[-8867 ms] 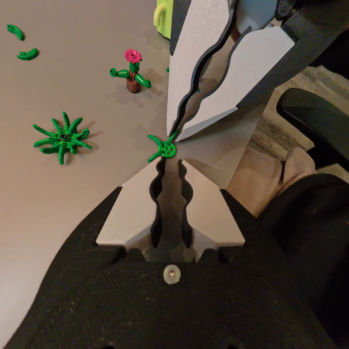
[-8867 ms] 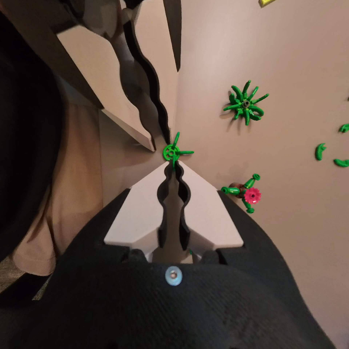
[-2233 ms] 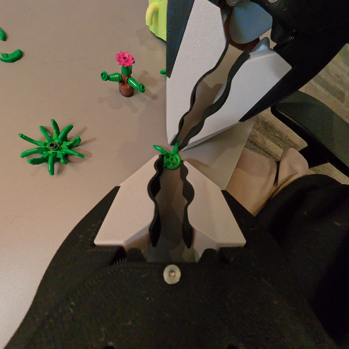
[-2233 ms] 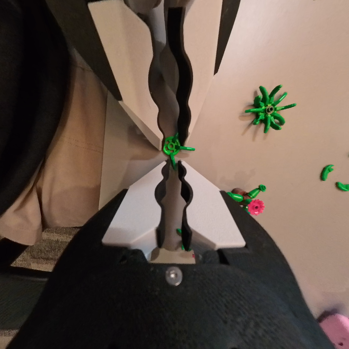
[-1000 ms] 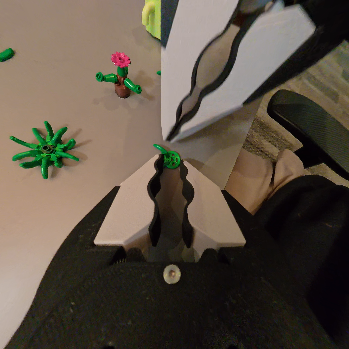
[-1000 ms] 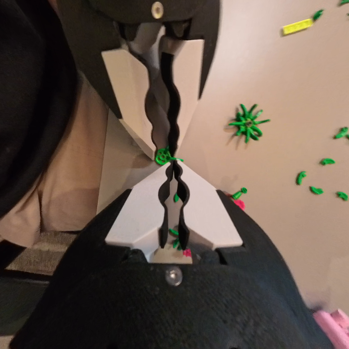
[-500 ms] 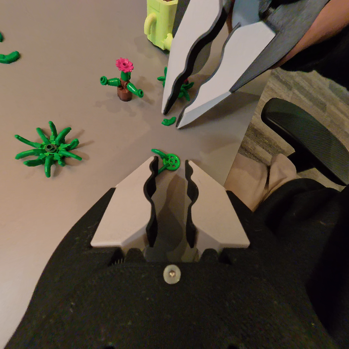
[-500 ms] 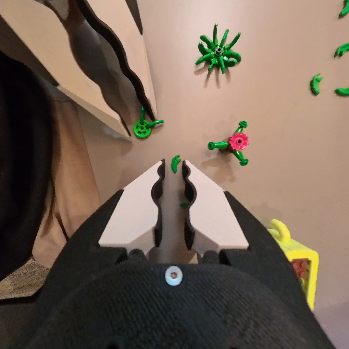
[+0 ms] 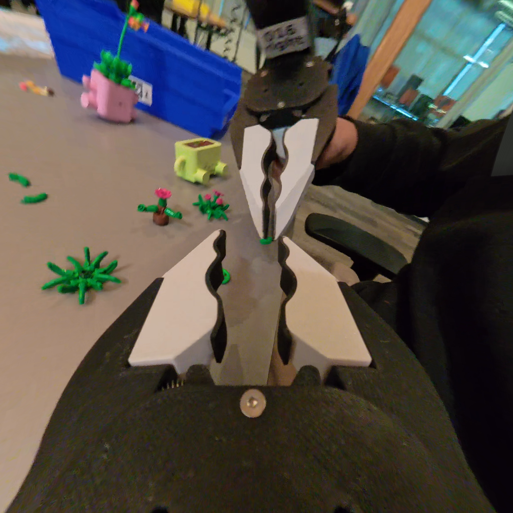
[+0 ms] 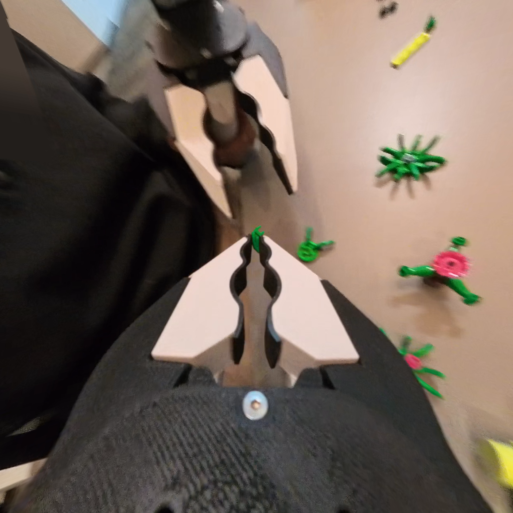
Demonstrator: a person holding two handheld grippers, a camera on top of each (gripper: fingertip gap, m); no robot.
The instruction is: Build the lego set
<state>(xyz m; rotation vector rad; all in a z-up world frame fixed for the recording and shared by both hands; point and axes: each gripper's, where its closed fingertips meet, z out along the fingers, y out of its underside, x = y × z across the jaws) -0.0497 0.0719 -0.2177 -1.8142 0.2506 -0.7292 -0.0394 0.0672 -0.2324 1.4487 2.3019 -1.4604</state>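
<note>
My right gripper is shut on a small green leaf piece that sticks out of its tips. In the left wrist view this gripper points down, with the leaf just in front of my left fingertips. My left gripper is open and empty; it also shows in the right wrist view. A green ring piece with two leaves lies on the table, partly hidden behind my left finger.
On the grey table are a spiky green plant, a pink flower on a brown base, a small flowering plant, a lime pot, a pink pot, loose leaves and a blue bin. A chair armrest stands beyond the table edge. The grippers are tip to tip, or close to it. It is some 11 cm from my left tips to the spiky green plant.
My right gripper has shut on the small leaf that lay between its fingers and brought it in front of my left gripper. My left gripper has opened wider and tilted up.
</note>
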